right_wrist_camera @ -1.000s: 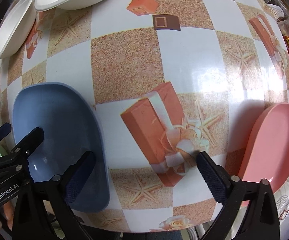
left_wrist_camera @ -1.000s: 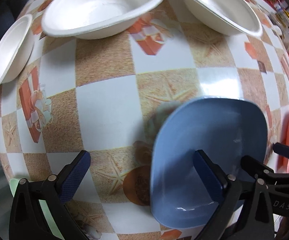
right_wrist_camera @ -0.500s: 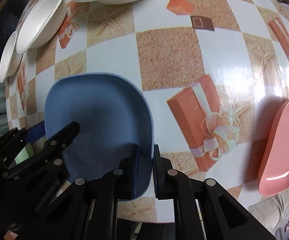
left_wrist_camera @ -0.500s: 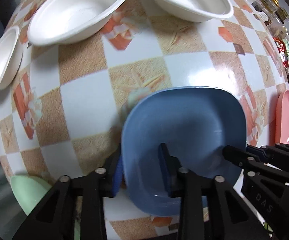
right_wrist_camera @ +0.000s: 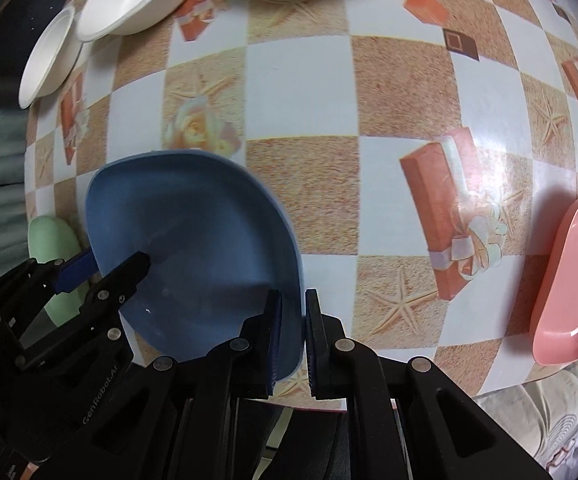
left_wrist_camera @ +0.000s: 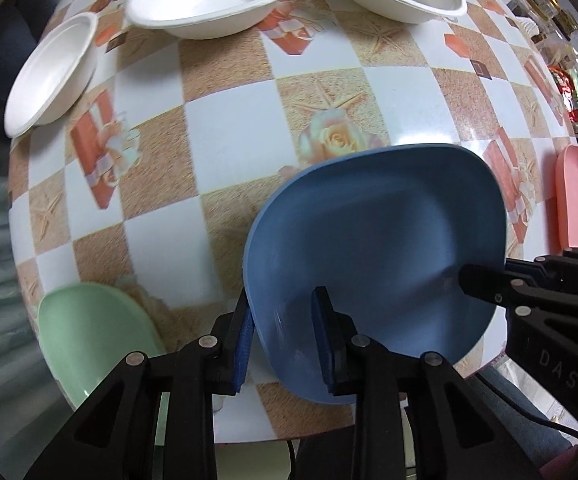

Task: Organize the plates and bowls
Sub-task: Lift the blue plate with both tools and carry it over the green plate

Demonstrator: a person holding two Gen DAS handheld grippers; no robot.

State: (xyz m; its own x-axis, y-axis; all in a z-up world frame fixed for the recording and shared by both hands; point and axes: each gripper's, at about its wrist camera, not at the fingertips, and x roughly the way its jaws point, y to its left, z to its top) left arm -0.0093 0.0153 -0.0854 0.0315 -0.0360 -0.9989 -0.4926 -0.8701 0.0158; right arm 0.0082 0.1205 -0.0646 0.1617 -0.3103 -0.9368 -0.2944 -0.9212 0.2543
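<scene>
Both hand-held grippers are clamped on the blue plate (left_wrist_camera: 377, 240) near the tabletop's near edge: left hand-held gripper (left_wrist_camera: 285, 336) on its left rim, right hand-held gripper (right_wrist_camera: 292, 328) opposite (green plate (left_wrist_camera: 89, 328) lies nearest, leftward).

Left gripper (left_wrist_camera: 285, 338): matte black linkage fingers, silver rivets at pivots, dark blue ribbed pads (left_wrist_camera: 242, 344). White "GenRobot.AI" lettering on body in right wrist view.
Right gripper (right_wrist_camera: 292, 334): same black frame, silver rivets, blue pads (right_wrist_camera: 274, 336). "DAS" embossed on side; thin black cable below.
</scene>
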